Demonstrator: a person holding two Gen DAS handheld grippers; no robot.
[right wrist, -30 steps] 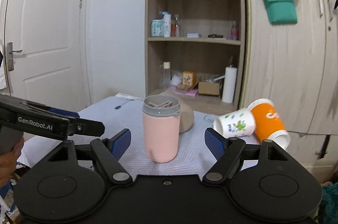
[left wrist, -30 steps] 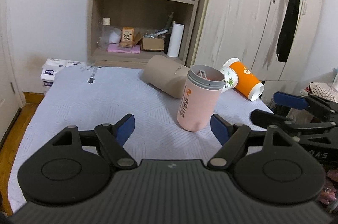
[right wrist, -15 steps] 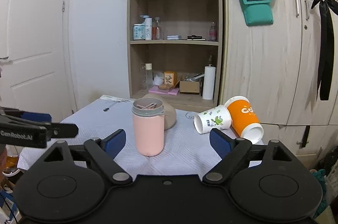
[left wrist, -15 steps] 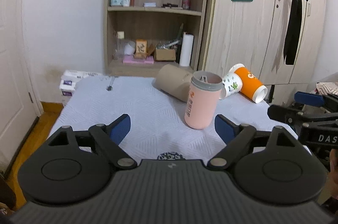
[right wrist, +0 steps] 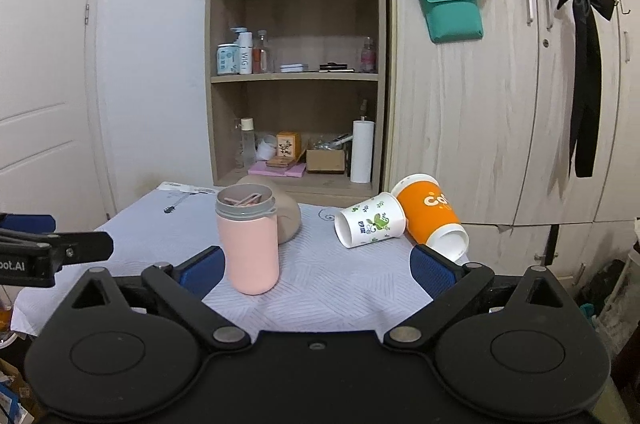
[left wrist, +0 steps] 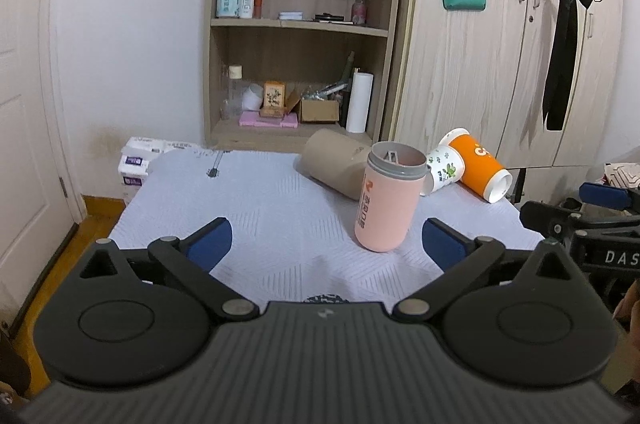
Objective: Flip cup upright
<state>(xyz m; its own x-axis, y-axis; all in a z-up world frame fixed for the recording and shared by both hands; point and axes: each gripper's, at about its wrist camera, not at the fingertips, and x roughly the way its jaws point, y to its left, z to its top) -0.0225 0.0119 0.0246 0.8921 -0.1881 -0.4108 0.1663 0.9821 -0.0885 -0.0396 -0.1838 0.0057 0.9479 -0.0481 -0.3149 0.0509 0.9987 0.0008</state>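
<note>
both grippers, left (left wrist: 327, 239) and right (right wrist: 316, 270), i hold spread wide and empty. pink cup (right wrist: 248, 239) stands upright on the table (right wrist: 340, 288), apparently clear of the brown cup (right wrist: 289, 220) behind.

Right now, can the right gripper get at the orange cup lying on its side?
Probably yes. The right gripper is open, and the orange cup lies ahead to its right with bare cloth between. The white floral cup rests against its left side, crowding that side of the grasp.
</note>
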